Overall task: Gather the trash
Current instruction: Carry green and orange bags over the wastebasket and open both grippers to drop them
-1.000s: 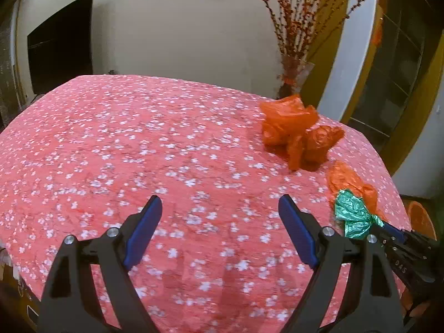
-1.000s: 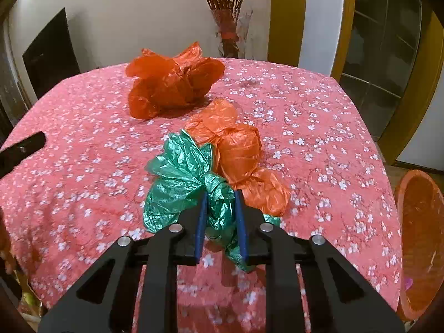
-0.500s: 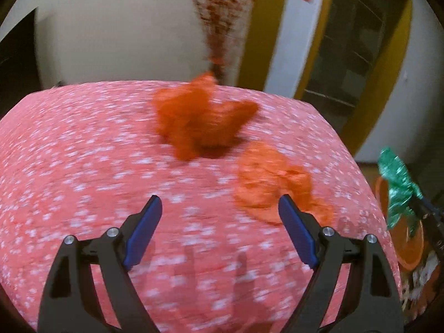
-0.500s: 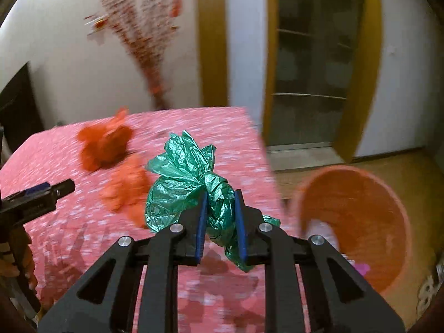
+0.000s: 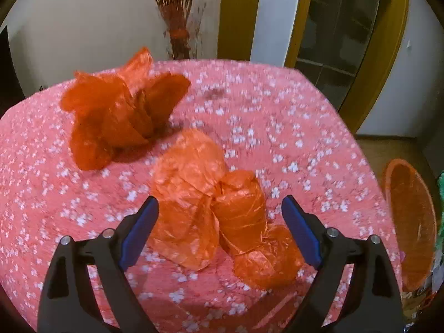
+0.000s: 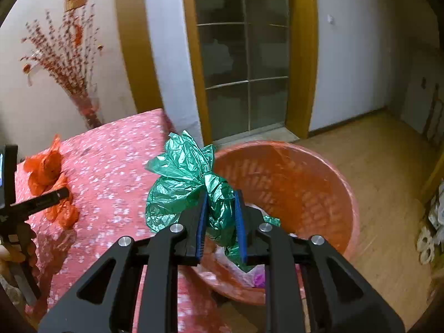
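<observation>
My right gripper (image 6: 220, 217) is shut on a crumpled green plastic bag (image 6: 183, 183), held in the air over the near rim of an orange waste basket (image 6: 313, 183) on the floor beside the table. My left gripper (image 5: 220, 224) hovers over the table with its jaws opening, and a pale orange crumpled bag (image 5: 216, 208) lies on the cloth between its fingers, untouched by the pads. A darker orange bag (image 5: 116, 111) lies farther back on the left. Both orange bags (image 6: 47, 177) show small at the left of the right wrist view.
The table wears a pink flowered cloth (image 5: 277, 127). A vase of red twigs (image 5: 177, 22) stands behind it against the wall. The basket (image 5: 408, 222) stands off the table's right edge and holds some trash (image 6: 249, 272). Wooden floor (image 6: 383, 172) and a glass door (image 6: 244, 69) lie beyond.
The right gripper carried the green bag off the table to above the basket. The left gripper swept right and lowered over the pale orange bag, which now lies between its fingers.
</observation>
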The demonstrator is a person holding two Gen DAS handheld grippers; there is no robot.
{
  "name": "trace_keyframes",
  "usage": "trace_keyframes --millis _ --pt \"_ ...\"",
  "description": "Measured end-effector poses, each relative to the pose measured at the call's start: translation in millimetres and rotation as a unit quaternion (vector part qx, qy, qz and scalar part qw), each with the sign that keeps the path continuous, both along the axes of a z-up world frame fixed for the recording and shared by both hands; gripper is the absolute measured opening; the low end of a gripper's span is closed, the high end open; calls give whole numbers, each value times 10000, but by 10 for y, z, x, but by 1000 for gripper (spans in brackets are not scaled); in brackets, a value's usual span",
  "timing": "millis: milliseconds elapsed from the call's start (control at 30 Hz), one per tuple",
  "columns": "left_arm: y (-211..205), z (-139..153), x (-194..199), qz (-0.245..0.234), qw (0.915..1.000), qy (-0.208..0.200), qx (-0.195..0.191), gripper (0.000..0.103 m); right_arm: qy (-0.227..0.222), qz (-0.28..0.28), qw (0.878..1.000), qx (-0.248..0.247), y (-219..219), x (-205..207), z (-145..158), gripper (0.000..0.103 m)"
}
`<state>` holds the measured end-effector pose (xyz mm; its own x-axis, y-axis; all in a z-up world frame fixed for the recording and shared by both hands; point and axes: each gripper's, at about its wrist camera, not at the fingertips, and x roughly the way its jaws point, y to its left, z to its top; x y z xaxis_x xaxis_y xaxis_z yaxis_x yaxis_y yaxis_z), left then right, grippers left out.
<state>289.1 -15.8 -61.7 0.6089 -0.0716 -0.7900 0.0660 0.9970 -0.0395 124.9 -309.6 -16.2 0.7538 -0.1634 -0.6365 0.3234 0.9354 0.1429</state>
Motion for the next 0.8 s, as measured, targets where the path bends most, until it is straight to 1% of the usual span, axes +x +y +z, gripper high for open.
trace_keyframes --millis 33,67,100,167,200,233,267,367,567,800 --pt "-17 -45 18 27 10000 71 12 86 3 -25 10000 16 -19 -12 -6 19" --pt "-8 -76 18 46 9999 109 12 80 4 -51 10000 28 -43 -37 -12 19" --pt "-11 -97 15 85 9999 104 68 78 1 -71 10000 36 -69 -69 -24 19" --pt "-33 -100 15 45 9999 11 135 56 -10 -109 9999 56 -110 -101 -28 19" --pt "-40 -92 14 8 9999 -6 132 50 -20 -133 9999 67 -127 -121 -30 19" --pt "-46 -80 13 -41 10000 1 71 40 -31 -153 9998 82 -143 -131 -29 19" --pt "-52 -63 4 -62 10000 0 35 36 -43 -167 9998 94 -187 -166 -17 19" --pt "-88 3 -43 -134 9999 -86 -37 32 -116 -232 9996 104 -241 -232 22 19" --pt "-271 218 -220 -370 9986 -331 -154 31 -299 -418 9986 110 -363 -342 115 19" --pt "-678 516 -498 -932 9932 -578 -397 31 -503 -634 9967 108 -469 -431 201 19"
